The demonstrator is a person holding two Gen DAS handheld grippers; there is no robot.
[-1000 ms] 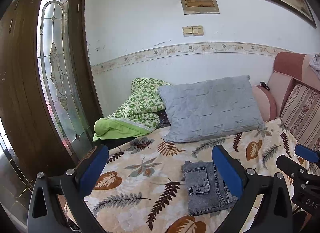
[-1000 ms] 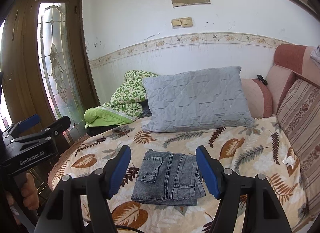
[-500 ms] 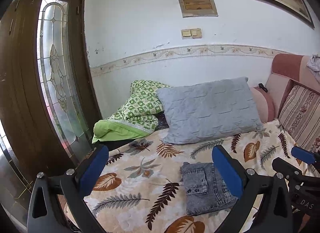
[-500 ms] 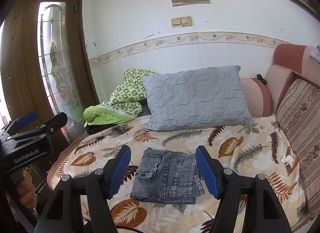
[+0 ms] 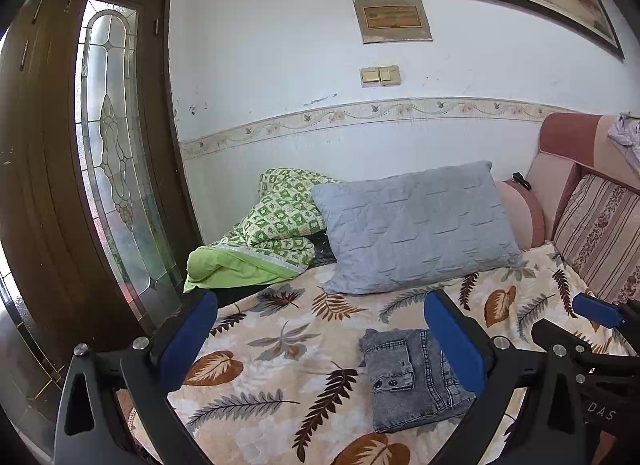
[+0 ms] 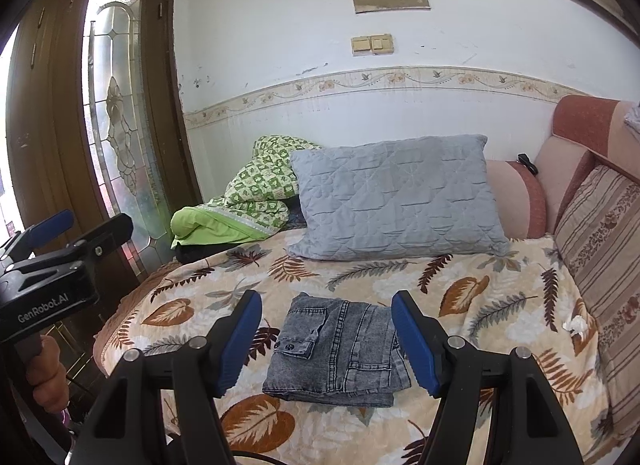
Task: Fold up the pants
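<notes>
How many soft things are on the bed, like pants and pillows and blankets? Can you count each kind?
Folded grey pants: 1
Grey pillow: 1
Green blanket: 1
Striped cushion: 1
Pink bolster: 1
Total: 5

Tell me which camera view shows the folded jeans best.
The right wrist view: the folded jeans lie whole between its open blue fingers. In the left wrist view, one finger hides their right edge.

Grey denim pants (image 6: 340, 349); quilted cloth pillow (image 6: 396, 201).
</notes>
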